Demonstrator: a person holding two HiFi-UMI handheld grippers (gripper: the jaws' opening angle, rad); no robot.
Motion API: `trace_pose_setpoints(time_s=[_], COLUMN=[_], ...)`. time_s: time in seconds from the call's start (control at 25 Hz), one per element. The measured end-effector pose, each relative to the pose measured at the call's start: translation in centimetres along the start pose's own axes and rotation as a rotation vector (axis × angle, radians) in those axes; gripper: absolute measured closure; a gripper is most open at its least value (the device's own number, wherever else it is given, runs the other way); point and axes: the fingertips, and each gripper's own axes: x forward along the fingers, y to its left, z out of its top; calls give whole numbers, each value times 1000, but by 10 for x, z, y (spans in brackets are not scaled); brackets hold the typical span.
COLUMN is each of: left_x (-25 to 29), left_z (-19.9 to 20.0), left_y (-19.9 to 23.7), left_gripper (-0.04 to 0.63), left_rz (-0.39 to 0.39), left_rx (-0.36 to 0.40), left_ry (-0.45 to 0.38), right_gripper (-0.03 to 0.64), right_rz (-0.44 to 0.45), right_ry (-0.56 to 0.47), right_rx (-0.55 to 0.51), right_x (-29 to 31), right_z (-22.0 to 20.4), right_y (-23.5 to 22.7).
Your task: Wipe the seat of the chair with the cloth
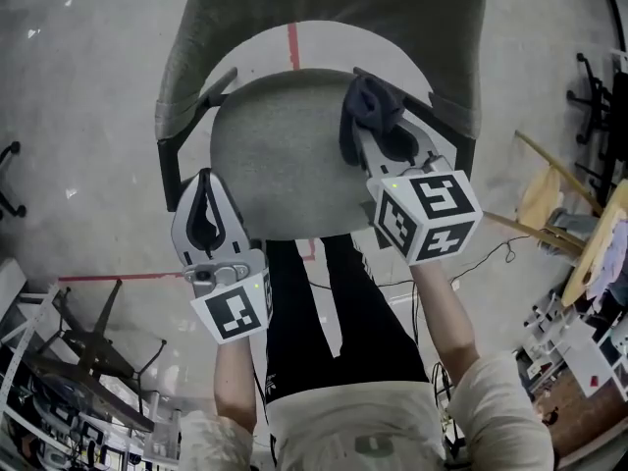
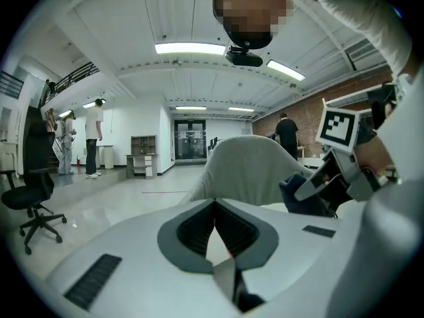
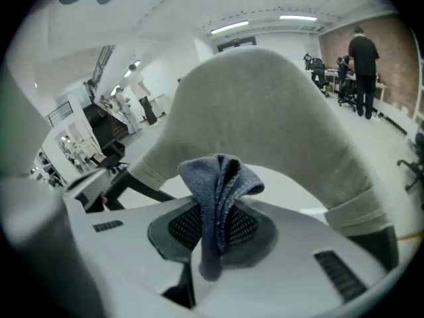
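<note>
The chair's round grey seat (image 1: 285,155) fills the middle of the head view, with its curved backrest (image 1: 334,8) beyond. A dark blue cloth (image 1: 371,111) bunches at the seat's right rear, and my right gripper (image 1: 368,130) is shut on it. In the right gripper view the cloth (image 3: 215,184) stands folded between the jaws of the right gripper (image 3: 218,207), facing the backrest (image 3: 265,111). My left gripper (image 1: 205,177) hovers at the seat's front left edge, shut with nothing in it. The left gripper view shows the left gripper (image 2: 214,205) and the cloth (image 2: 301,194) off to the right.
Black armrest frames (image 1: 169,170) flank the seat. A red tape line (image 1: 292,45) marks the concrete floor. A folded chair base (image 1: 88,351) lies at lower left, wooden furniture (image 1: 549,204) at right. A black office chair (image 2: 30,197) and standing people (image 2: 95,138) are far off.
</note>
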Motion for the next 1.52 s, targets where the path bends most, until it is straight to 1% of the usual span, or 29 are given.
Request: trace_pose_setpoints(time_s=[0.12,0.2,0.28,0.4,0.52,0.64,0.76,0.84,1.04,1.16,1.32,1.52], left_x=[-6,-10,-15,-21,-27,-33,-38,-39,-38,-34,-29,-24], left_z=[3,5,7,12,5,-9,-18,-22,-26,-25,-26,-26], left_y=[10,17,24,40,53,63,71,74,75,74,72,65], left_gripper=[580,580,580,580,580,580,580,580,580,580,580,580], left_rz=[26,47,65,85,99,119,138,146,143,141,131,137], left_rx=[17,18,18,20,18,2,-11,-18,-29,-29,-43,-35], left_ry=[-8,-13,-24,-46,-32,12,22,24,29,28,31,45], right_gripper=[560,560,560,560,560,560,560,560,560,560,560,560], right_rz=[137,223,289,362,400,413,419,404,343,310,277,207], right_ry=[-7,19,61,138,200,271,331,344,374,386,388,376], right_rx=[37,64,95,140,168,195,277,294,263,218,207,169], right_x=[5,15,30,60,93,121,139,147,162,164,160,146], right_z=[2,-8,-22,-50,-81,-116,-143,-153,-168,-172,-172,-174], right_y=[59,96,128,172,203,220,227,227,212,200,186,149])
